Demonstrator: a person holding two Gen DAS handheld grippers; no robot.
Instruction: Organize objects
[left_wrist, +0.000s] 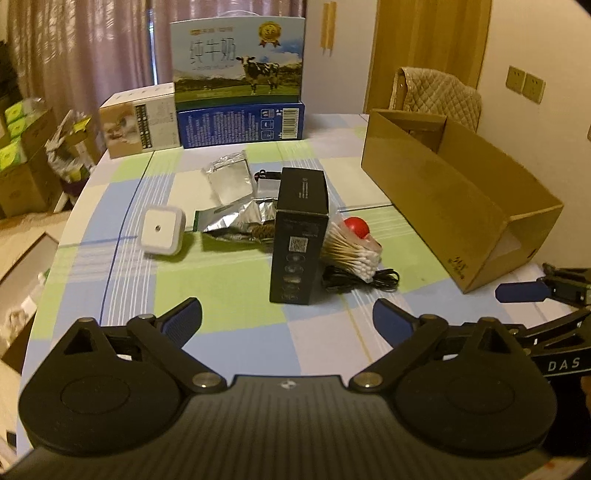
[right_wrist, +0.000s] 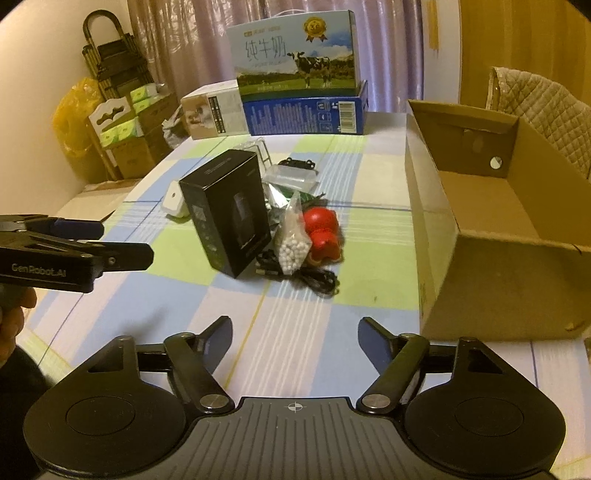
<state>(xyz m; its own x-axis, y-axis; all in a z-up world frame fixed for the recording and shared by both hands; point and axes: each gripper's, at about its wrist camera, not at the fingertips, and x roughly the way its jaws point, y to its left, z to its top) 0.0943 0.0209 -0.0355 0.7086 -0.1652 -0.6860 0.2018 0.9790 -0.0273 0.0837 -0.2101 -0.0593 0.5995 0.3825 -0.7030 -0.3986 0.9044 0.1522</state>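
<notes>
While both claws hang above the near edge of the tabletop, neither touches any item. Left claw: fingers spread wide, nothing between them, pointed toward the cluster of loose items. Right claw: fingers also spread, somewhat narrower, nothing between them; it sits to the right of the left claw, whose side shows at the left edge of the right wrist view, with part of a hand behind it.

Items noted at the centre of the checked tablecloth:
- Black box, standing upright, nearest the claws.
- Bundle of cotton swabs in a clear bag, just right of the black box, touching it or nearly so.
- Red object, behind the swabs; in the right wrist view it reads as two rounded red lobes.
- Black cable, coiled on the cloth in front of the swabs.
- White square device, lying flat, left of the group and apart from it.
- Foil pouches, crumpled, between the white device and the black box; a small black item behind them cannot be identified.

Cardboard box: open, at the right side of the tabletop, well apart from the cluster; interior appears bare in the right wrist view.

Milk carton with a cow picture stands on a blue box at the far edge, a smaller white carton beside them.
</notes>
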